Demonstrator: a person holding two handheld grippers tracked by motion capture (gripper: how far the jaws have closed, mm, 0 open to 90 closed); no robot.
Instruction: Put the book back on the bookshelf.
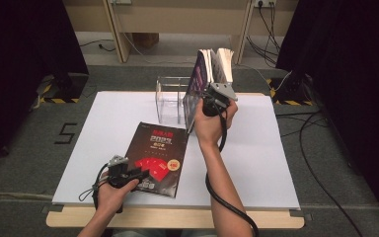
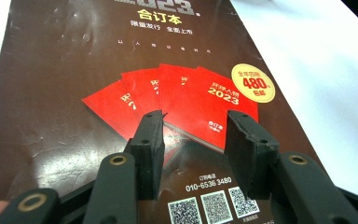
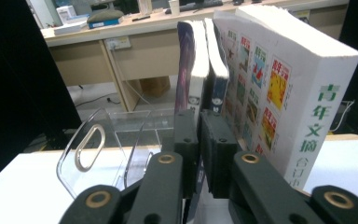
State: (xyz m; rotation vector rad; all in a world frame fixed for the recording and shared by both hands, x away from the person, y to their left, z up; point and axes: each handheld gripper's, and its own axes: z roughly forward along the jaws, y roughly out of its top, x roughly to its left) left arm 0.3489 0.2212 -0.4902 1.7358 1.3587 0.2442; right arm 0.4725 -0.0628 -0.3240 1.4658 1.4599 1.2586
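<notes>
Up at the top middle, our right gripper (image 1: 212,98) pinches a thin book (image 3: 214,88) standing in the clear holder (image 1: 170,101). Our left gripper (image 1: 131,173) hangs open over the flat magazine (image 1: 155,158), not yet picked up.

You have open bench (image 1: 256,163) to your right and at far left; the flat magazine (image 1: 157,158) covers the near middle, while upright books (image 1: 212,66) and clear rack (image 1: 170,101) block the back.
</notes>
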